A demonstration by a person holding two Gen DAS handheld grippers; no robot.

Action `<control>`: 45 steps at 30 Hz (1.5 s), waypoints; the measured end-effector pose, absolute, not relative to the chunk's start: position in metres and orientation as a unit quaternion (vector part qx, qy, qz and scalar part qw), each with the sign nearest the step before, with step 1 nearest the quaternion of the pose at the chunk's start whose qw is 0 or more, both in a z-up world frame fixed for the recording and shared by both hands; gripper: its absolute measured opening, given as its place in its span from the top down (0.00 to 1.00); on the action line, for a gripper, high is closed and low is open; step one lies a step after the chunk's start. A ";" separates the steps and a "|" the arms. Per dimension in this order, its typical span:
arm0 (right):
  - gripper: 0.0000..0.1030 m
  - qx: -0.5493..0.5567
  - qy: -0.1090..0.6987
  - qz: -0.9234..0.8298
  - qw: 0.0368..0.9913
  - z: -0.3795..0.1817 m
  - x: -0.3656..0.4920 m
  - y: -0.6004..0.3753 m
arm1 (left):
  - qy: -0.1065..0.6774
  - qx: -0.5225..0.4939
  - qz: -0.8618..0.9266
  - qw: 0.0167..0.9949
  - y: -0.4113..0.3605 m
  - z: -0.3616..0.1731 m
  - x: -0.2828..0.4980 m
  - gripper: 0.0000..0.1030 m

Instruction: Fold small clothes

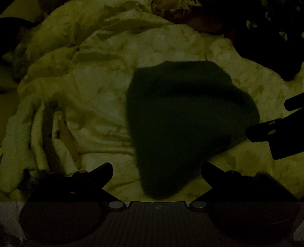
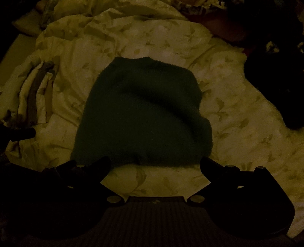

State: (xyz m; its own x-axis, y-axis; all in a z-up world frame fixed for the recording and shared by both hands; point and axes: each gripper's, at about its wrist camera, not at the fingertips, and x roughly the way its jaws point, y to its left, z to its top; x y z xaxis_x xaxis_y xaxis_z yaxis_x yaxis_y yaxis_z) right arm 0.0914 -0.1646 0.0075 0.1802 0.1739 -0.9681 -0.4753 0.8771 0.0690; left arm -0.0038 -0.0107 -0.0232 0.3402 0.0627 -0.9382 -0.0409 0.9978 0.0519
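Note:
A dark green knitted garment [image 1: 182, 121] lies on a pale floral bedspread [image 1: 98, 91], folded over with a thick ridge across its upper part. It also shows in the right wrist view [image 2: 140, 117]. My left gripper [image 1: 156, 171] is open and empty, just in front of the garment's near corner. My right gripper [image 2: 155, 165] is open and empty, its fingertips at the garment's near edge. The right gripper's fingers [image 1: 266, 131] show at the right edge of the left wrist view, beside the garment. The left gripper's finger [image 2: 22, 133] shows at the left edge of the right wrist view.
The scene is very dim. The bedspread [image 2: 237, 123] is rumpled, with deep folds [image 1: 43, 133] at the left. A dark cloth pile [image 2: 281, 79] lies at the far right, also in the left wrist view [image 1: 266, 47]. More patterned bedding [image 1: 171, 7] lies at the back.

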 end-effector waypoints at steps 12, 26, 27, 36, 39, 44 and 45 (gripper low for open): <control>0.02 -0.107 0.570 0.258 0.772 0.003 0.097 -0.136 | 0.590 -0.095 0.068 0.799 0.054 -0.051 -0.029 0.00; 0.06 -0.236 0.548 0.276 0.754 -0.091 0.100 0.033 | 0.629 -0.130 0.077 0.763 0.112 -0.077 -0.073 0.00; 0.08 -0.254 0.549 0.262 0.752 -0.104 0.100 0.040 | 0.633 -0.127 0.072 0.761 0.113 -0.078 -0.075 0.00; 0.79 -0.199 0.557 0.186 0.784 -0.101 0.108 -0.003 | 0.644 -0.120 0.035 0.755 0.121 -0.085 -0.064 0.00; 0.87 -0.104 0.568 0.167 0.799 -0.064 0.110 -0.056 | 0.634 -0.104 0.020 0.766 0.111 -0.077 -0.044 0.00; 0.90 0.003 0.556 0.122 0.822 -0.001 0.090 -0.158 | 0.616 -0.081 -0.017 0.783 0.088 -0.061 -0.016 0.00; 0.90 0.018 0.554 0.107 0.826 0.009 0.084 -0.180 | 0.614 -0.078 -0.025 0.785 0.082 -0.058 -0.011 0.00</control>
State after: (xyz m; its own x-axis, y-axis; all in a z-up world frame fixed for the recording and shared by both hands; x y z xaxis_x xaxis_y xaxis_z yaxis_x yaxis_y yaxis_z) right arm 0.0843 -0.1795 0.0087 0.3636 0.1956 -0.9108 -0.1566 0.9766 0.1472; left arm -0.0111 0.0825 -0.0577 0.2455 -0.1361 -0.9598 -0.0565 0.9864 -0.1543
